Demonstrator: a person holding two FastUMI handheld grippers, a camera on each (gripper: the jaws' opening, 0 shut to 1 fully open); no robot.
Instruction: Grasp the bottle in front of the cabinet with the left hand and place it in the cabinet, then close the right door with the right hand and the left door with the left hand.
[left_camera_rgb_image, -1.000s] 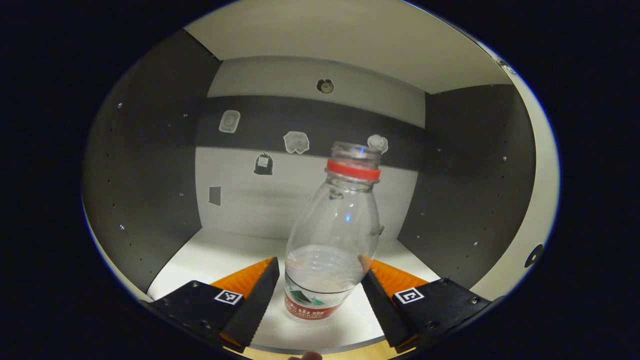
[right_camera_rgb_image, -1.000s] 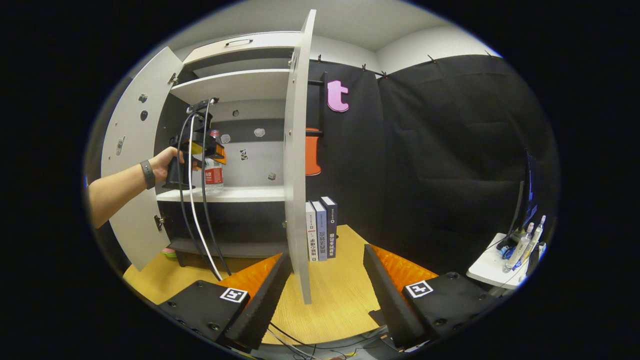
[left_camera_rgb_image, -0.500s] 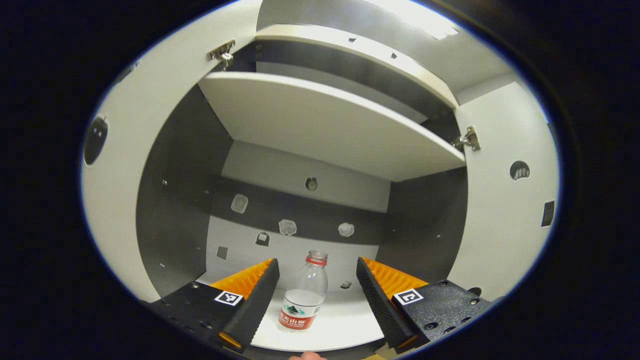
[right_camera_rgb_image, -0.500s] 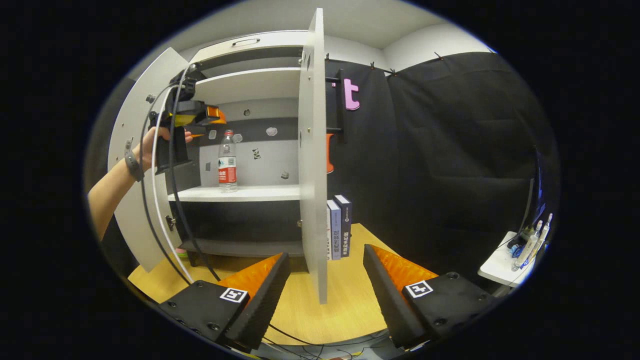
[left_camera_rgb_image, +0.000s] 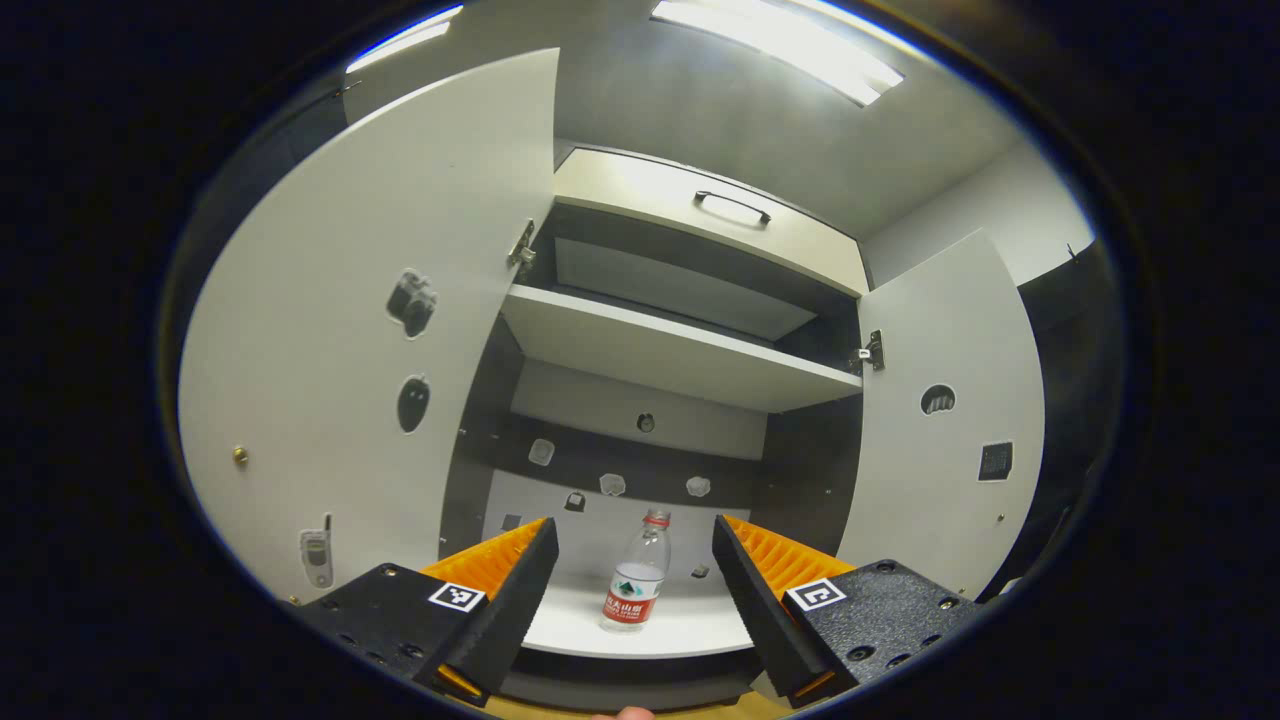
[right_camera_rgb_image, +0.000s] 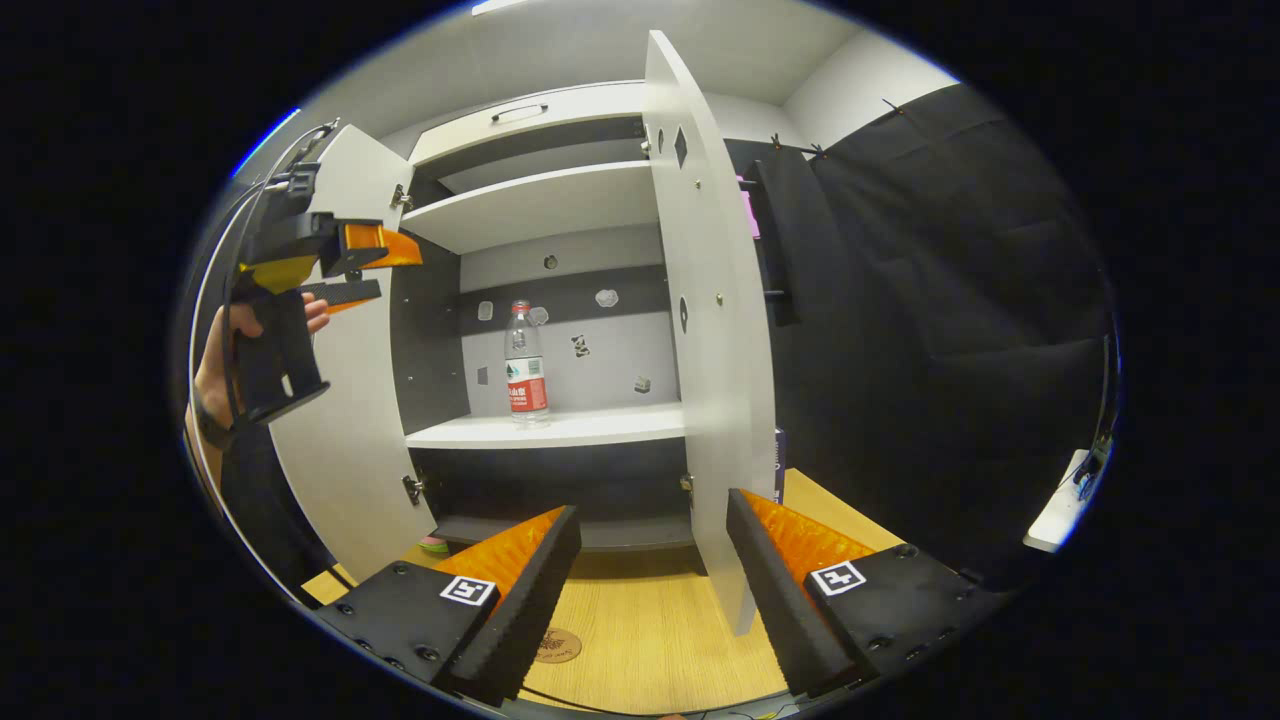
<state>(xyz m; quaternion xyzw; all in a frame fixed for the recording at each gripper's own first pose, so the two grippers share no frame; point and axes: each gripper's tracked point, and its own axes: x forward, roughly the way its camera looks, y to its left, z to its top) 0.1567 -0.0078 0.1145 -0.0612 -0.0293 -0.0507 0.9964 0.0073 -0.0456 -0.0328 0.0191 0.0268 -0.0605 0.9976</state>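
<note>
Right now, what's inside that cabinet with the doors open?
A clear bottle with a red label stands upright on the white shelf; small stickers dot the back wall behind it. The compartment above looks bare, though its floor is hidden from below.

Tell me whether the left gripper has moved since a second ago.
Yes. The left gripper has backed out of the cabinet, up and away from the bottle standing on its shelf.

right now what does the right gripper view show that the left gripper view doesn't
Right gripper view adds the left tongs, open, held up by a hand beside the left door, plus the wooden tabletop. Left gripper view adds the ceiling light and a camera sticker on that door. Shared: the bottle upright on the cabinet shelf, with the right door open too.
</note>
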